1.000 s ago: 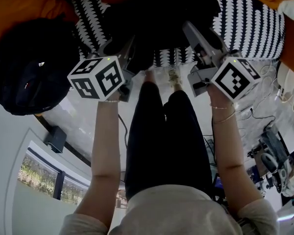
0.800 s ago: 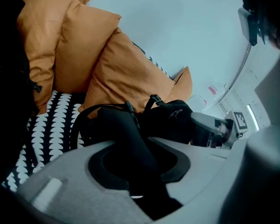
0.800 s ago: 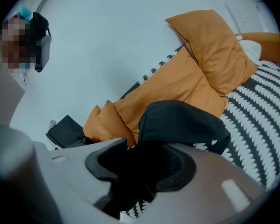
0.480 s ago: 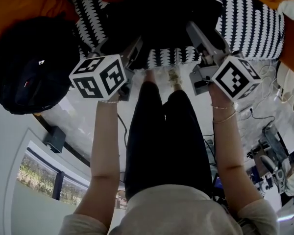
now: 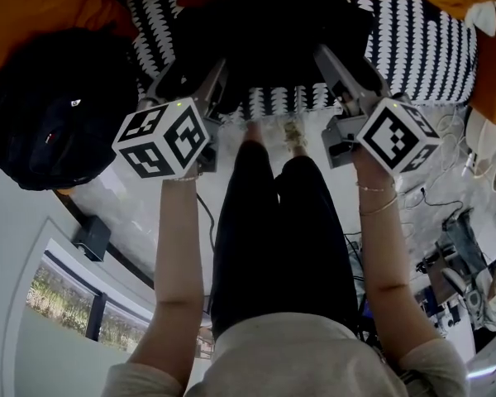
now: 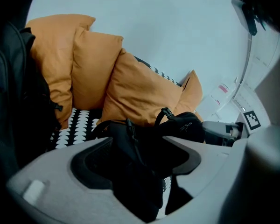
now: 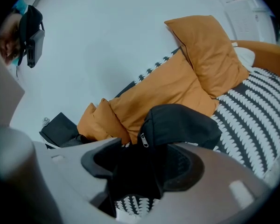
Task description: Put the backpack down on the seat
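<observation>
Backpack (image 5: 273, 31) is down on the seat (image 5: 430, 48), sitting on the black-and-white cover with the orange cushions (image 6: 144, 87) right behind it. From the head view it's mostly a black blob: its top runs off the frame edge and its near side is hidden behind both claws, so I can't make out its full outline. The left claw (image 5: 197, 71) has let go. Its jaws have just been spreading and now stand wide, with a dark fold of the pack and a strap hanging loose in the gap. Black fabric against black pads, so I honestly can't say whether it brushes them, but nothing looks squeezed. Same deal with the right claw (image 5: 345, 69): jaws just been widening, released, with a bit of the pack between them and a zip pull (image 7: 142, 139) dangling just above the gap. A buckle (image 6: 167, 112) sticks up near the top of the pack in the left gripper view. There's a second black bag (image 5: 54, 114) at the left end of the seat, beside the pack. In the left gripper view it's cut off by the frame edge and too dark to read any detail.
</observation>
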Motion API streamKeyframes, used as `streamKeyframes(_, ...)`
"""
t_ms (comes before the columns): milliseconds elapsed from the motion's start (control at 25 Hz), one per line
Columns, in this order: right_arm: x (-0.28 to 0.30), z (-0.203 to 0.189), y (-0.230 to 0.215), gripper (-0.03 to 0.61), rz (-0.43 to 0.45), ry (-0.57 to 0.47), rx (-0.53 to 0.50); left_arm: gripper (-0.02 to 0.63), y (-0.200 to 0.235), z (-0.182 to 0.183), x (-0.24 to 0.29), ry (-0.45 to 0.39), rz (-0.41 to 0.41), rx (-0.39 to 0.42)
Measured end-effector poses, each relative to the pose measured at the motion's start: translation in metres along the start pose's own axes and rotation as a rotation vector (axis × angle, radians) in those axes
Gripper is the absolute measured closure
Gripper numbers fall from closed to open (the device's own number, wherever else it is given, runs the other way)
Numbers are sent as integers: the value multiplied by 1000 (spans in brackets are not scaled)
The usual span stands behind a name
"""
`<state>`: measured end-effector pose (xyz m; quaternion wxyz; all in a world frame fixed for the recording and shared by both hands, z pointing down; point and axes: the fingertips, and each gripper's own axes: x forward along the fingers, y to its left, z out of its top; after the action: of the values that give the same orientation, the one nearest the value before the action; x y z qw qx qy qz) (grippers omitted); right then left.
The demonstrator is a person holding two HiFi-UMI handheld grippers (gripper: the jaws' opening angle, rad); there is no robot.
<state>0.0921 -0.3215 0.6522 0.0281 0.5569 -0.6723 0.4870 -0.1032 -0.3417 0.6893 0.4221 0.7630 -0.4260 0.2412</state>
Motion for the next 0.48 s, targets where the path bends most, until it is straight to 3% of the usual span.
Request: streamKeyframes(480,-19,-2,9,316,-9,15,30,304,-11,20,-27,-59,-14,18)
